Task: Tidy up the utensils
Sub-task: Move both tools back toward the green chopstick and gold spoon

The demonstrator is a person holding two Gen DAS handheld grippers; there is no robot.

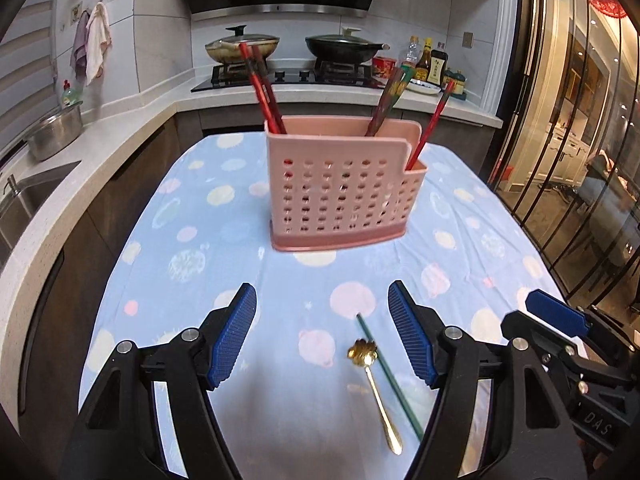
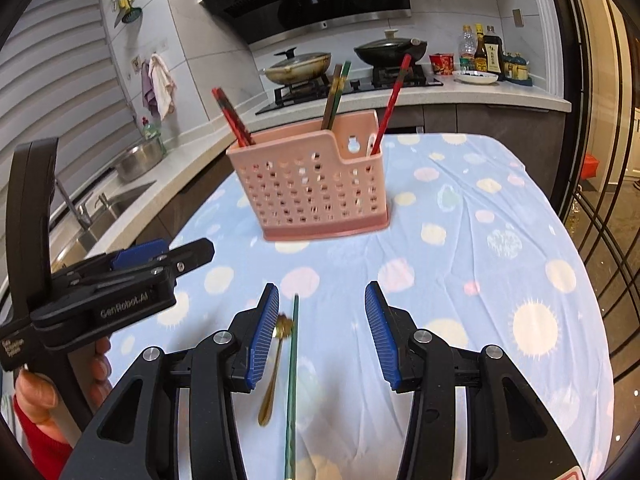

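A pink perforated utensil holder (image 1: 340, 184) (image 2: 316, 188) stands mid-table with red and dark patterned chopsticks (image 1: 262, 88) (image 2: 394, 100) upright in it. On the cloth lie a gold spoon (image 1: 378, 392) (image 2: 274, 372) with a flower-shaped bowl and a thin green chopstick (image 1: 390, 376) (image 2: 293, 380). My left gripper (image 1: 322, 312) is open above the cloth, both utensils below its right finger. My right gripper (image 2: 320, 312) is open too, the spoon and green chopstick beside its left finger. Nothing sits between either pair of pads.
The table wears a blue cloth (image 1: 200, 240) (image 2: 480, 240) with pastel dots. A counter with a sink (image 2: 108, 208) and steel pot (image 1: 54, 136) runs along the left. Behind are a stove with two pans (image 1: 296, 46), sauce bottles (image 2: 486, 54) and glass doors at right.
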